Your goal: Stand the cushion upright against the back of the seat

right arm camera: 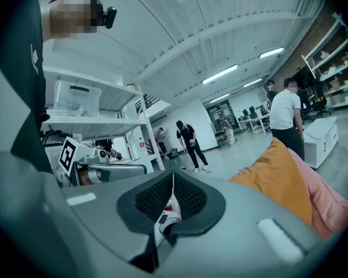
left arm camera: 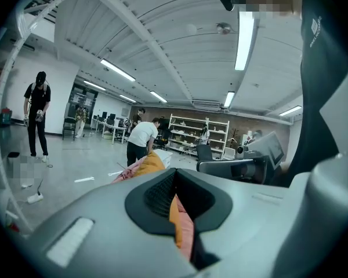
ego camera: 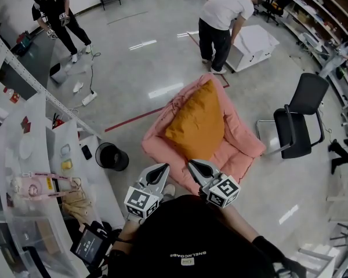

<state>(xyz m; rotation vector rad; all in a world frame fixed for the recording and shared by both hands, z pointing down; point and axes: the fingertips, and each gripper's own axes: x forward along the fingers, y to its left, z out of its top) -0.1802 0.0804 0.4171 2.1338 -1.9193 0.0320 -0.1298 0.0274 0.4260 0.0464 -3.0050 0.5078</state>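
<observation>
My left gripper [ego camera: 164,168] and right gripper [ego camera: 192,164] sit side by side at the near edge of the pink seat [ego camera: 243,148]. Whether they touch it I cannot tell. The head view gives only their backs. Each gripper's own view shows the black pads meeting in a thin line at the tip, so both pairs of jaws are closed with nothing between them.

The left gripper view catches just a sliver of orange and pink past its tip. The right gripper view shows the cushion [ego camera: 197,120] from the side, tilted back with the pink padding behind it. From above I get the whole layout: the cushion stands in the middle of the seat, leaning on the seat's back, its top corner reaching the back's upper edge.

The cushion is mustard orange, plump and roughly square, with pointed corners and a few soft creases.

A black bin [ego camera: 111,156] stands on the floor off to the seat's left, and a black office chair [ego camera: 298,117] to its right. Beyond the seat a person in a white shirt [ego camera: 223,10] bends over a white box [ego camera: 254,44]. Far off at the left stands a person in black [ego camera: 57,13].
</observation>
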